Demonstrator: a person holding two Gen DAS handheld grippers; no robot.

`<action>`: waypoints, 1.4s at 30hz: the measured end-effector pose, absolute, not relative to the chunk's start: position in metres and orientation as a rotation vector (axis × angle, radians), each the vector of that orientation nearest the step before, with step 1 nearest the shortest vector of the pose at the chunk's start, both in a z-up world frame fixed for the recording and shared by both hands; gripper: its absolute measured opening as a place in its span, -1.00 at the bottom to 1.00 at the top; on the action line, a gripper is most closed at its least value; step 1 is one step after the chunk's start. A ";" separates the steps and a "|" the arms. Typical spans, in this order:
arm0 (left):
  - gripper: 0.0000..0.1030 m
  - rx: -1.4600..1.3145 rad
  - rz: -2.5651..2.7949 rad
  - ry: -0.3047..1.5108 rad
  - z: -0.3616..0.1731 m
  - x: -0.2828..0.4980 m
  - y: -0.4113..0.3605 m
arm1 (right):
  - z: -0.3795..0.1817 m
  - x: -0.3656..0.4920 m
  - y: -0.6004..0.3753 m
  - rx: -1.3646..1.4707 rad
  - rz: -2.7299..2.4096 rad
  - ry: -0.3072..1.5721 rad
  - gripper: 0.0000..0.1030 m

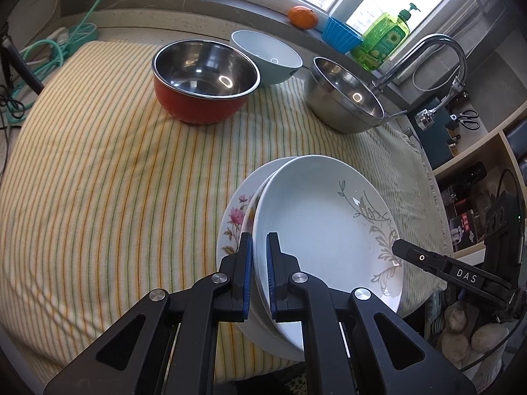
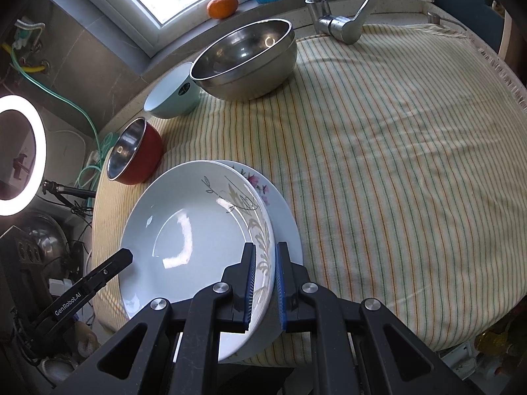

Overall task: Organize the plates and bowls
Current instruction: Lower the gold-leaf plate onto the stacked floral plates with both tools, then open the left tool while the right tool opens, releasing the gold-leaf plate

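I have both claws, left (image 1: 260, 270) and right (image 2: 265, 283), clamped on the plate (image 1: 322, 217) rims, lower frame; glazed, slippery, breakable.

- Flat white plate with pink flower print (image 1: 234, 217): mostly covered by the deep white plate with grey leaf pattern (image 1: 316, 217) lying on it; only a crescent of its rim shows.
- Pale blue ceramic bowl (image 1: 273, 56): near side hidden behind the red bowl with steel lining (image 1: 204, 79).
- Green dish-soap pump bottle (image 1: 383, 38): label print too small to read.
- Chrome tap (image 2: 332, 16): spout cut off by the top edge in the right wrist view.
- Shelf goods at far right (image 1: 461, 210): too dark to identify.
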State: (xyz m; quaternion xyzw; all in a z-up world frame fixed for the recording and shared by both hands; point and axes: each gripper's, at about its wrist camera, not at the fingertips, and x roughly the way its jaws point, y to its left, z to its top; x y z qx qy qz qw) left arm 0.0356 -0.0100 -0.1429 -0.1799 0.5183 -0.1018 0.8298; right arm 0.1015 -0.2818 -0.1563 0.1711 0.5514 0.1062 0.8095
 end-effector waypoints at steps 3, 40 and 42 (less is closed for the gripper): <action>-0.88 -0.379 -0.213 1.101 -0.144 0.036 -0.010 | -0.157 0.101 -0.280 0.358 0.229 1.179 -0.79; -0.88 -0.351 -0.249 1.083 -0.128 0.037 0.003 | -0.151 0.100 -0.285 0.323 0.226 1.184 -0.65; -0.88 -0.350 -0.243 1.079 -0.125 0.037 0.003 | -0.147 0.099 -0.287 0.320 0.223 1.174 -0.64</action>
